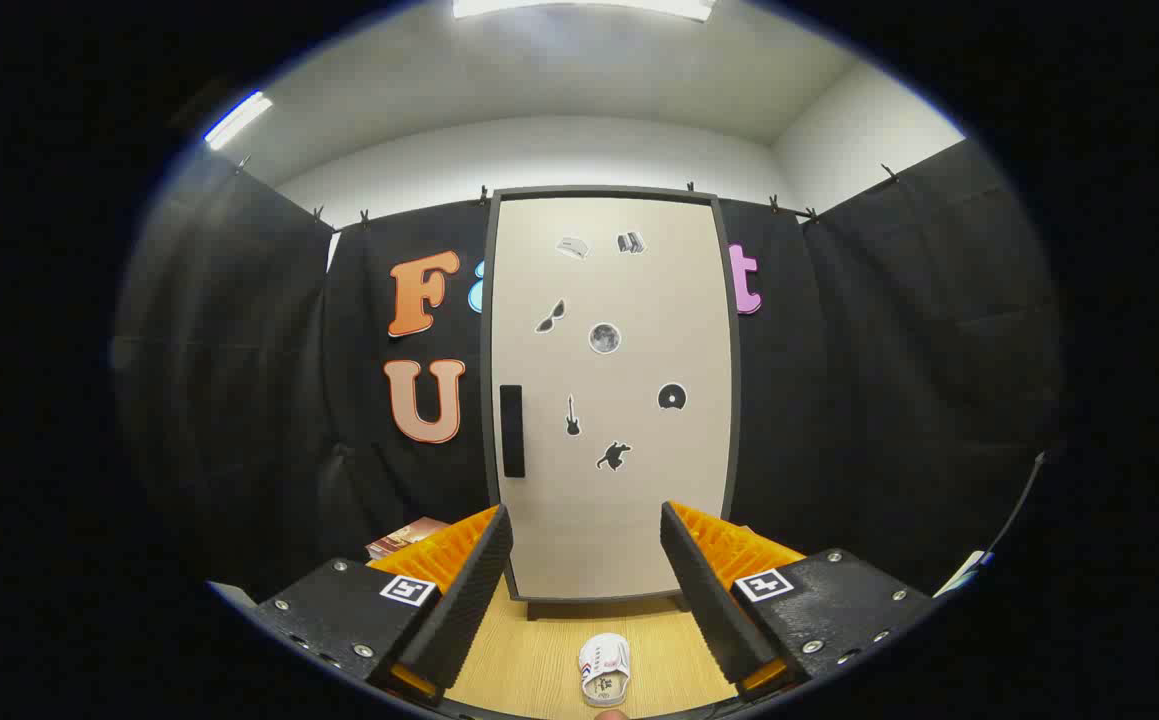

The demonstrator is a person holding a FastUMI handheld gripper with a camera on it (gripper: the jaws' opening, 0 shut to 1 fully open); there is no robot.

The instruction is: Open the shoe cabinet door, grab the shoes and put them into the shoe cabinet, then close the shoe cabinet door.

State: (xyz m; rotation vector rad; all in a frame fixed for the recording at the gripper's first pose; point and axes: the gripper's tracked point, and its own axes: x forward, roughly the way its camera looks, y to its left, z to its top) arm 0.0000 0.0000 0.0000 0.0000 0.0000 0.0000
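A tall beige shoe cabinet (607,400) stands upright against the booth's back wall, its door shut. A dark vertical handle (511,431) sits on the door's left side, and several small stickers dot the door. A white shoe (606,668) with red and blue marks lies on the wooden floor between my fingers, in front of the cabinet. My gripper (587,555) is open, held back from the cabinet, with nothing between its fingers (474,590).
The wooden floor (529,665) stretches from the fingers to the cabinet's foot. A reddish-brown box-like object (404,536) lies to the left of the cabinet near the cloth wall. Black cloth walls close in on both sides.
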